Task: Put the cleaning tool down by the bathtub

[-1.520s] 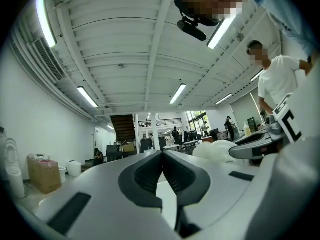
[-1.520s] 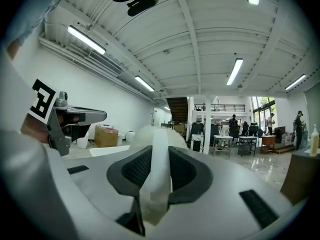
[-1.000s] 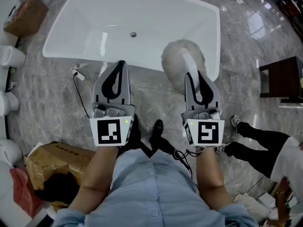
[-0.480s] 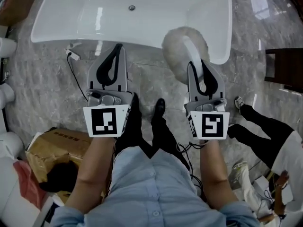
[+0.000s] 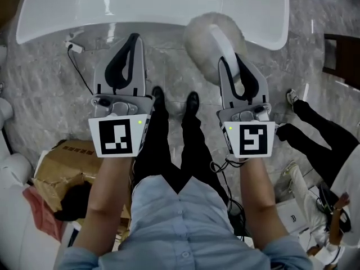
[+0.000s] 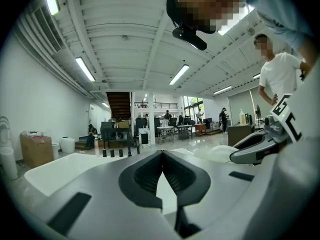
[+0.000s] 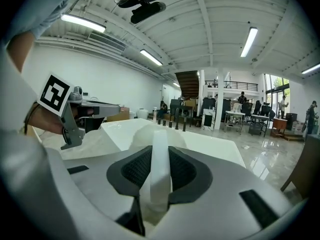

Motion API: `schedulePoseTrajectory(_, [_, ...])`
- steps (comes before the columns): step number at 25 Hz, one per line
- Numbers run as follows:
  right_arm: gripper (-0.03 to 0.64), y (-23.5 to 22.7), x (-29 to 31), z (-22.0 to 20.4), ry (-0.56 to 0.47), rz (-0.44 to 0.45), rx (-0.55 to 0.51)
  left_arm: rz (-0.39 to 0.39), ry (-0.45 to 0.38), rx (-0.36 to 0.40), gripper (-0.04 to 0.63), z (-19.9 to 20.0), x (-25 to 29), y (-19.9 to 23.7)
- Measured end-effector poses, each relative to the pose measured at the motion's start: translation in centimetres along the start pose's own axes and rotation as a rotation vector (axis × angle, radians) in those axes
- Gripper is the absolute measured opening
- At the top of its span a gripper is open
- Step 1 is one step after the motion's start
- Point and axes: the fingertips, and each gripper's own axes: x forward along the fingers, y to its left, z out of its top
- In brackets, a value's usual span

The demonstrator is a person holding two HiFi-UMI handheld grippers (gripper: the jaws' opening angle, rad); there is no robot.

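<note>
Seen from above, the right gripper is clamped on the white handle of the fluffy cleaning tool. Its round head sits just ahead of the jaws, overlapping the bathtub near edge. Alongside, the left gripper is closed and empty. The print on the cardboard box behind it is too small to read.

Head view taken from above, steeply downward, close over left gripper and right gripper. Gripper views aimed low along jaws toward far hall. Bathtub shared by all; cleaning tool by head and right gripper views.
</note>
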Motion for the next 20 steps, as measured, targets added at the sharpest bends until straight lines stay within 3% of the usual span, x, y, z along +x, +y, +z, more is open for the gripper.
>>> schedulePoseTrajectory(12, [0.104,2.8,3.7,-10.1,0.035,0.021,0.043,-0.040,0.072,0.015,0.015,-10.8,1.1,-0.5])
schedulePoseTrajectory(20, [0.104,4.2,7.0,-18.3,0.102,0.064,0.048,-0.070,0.113,-0.046,0.015,-18.3,2.9,-1.4])
